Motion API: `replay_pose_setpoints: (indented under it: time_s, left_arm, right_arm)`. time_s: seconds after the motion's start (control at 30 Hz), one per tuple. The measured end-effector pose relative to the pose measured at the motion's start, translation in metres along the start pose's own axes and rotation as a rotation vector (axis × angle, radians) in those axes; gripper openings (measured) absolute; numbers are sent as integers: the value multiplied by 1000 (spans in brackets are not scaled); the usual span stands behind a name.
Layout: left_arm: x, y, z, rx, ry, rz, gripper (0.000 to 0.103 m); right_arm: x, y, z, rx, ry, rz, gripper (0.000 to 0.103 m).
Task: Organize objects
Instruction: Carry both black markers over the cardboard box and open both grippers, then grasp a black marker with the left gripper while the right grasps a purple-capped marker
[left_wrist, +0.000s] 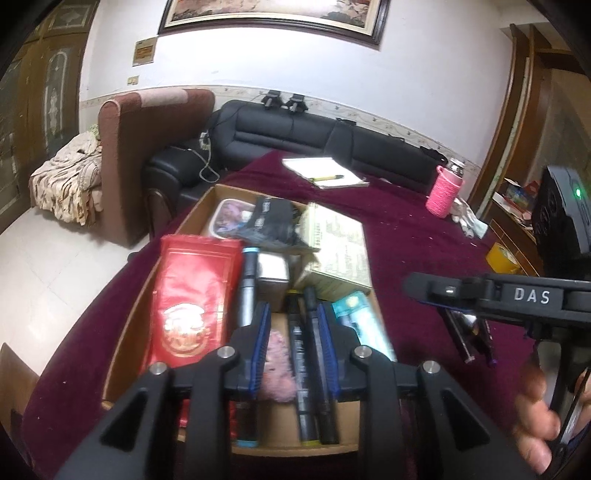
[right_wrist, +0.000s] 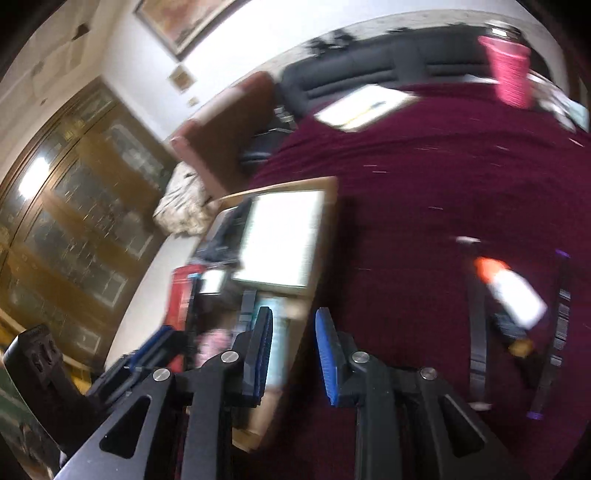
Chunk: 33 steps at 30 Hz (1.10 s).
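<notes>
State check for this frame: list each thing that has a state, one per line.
left gripper: open, above two black markers, gripping nothing
right gripper: open, nothing between its pads
cardboard box: open-topped, crowded with items
notebook: closed, pen lying on it
red pouch: lying flat in the box

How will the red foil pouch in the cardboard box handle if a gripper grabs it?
The red foil pouch looks crinkled and soft-sided, so it will probably flex rather than stay stiff. Its glossy surface may slip between pads. Lying flat against the cardboard box wall, it is unlikely to roll.
</notes>
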<state>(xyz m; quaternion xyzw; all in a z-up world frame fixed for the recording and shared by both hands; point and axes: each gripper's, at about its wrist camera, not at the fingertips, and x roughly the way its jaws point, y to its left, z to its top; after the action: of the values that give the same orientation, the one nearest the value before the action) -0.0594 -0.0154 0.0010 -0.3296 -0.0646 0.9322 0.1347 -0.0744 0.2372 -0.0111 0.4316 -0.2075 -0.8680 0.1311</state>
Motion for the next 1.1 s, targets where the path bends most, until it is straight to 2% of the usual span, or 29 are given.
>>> replay_pose_setpoints:
  time_s: [0.17, 0.27, 0.4, 0.57, 0.8, 0.9, 0.97, 1.1]
  left_arm:
    - [6, -26, -2, 44, 26, -48, 25]
    - [10, -51, -5, 86, 49, -98, 26]
    - [21, -90, -12, 150, 87, -154, 30]
    - [37, -128, -23, 189, 159, -216, 29]
    - [46, -153, -31, 247, 194, -219, 29]
    - [54, -157, -29, 241, 211, -216, 29]
    - [59, -161, -28, 234, 226, -218, 29]
    - [81, -171, -22, 213, 272, -206, 29]
  right_arm:
    - [-33, -68, 2, 121, -13, -116, 27]
    - [-51, -112, 3, 201, -31, -248, 26]
    - [-52, -145, 4, 255, -15, -333, 29]
    - [-36, -152, 8, 251, 11, -354, 28]
    - [-17, -138, 7, 130, 15, -402, 26]
    - [-11, -131, 4, 53, -1, -464, 16]
    - [-18, -143, 6, 111, -8, -421, 16]
    - [-36, -163, 9, 178, -67, -431, 16]
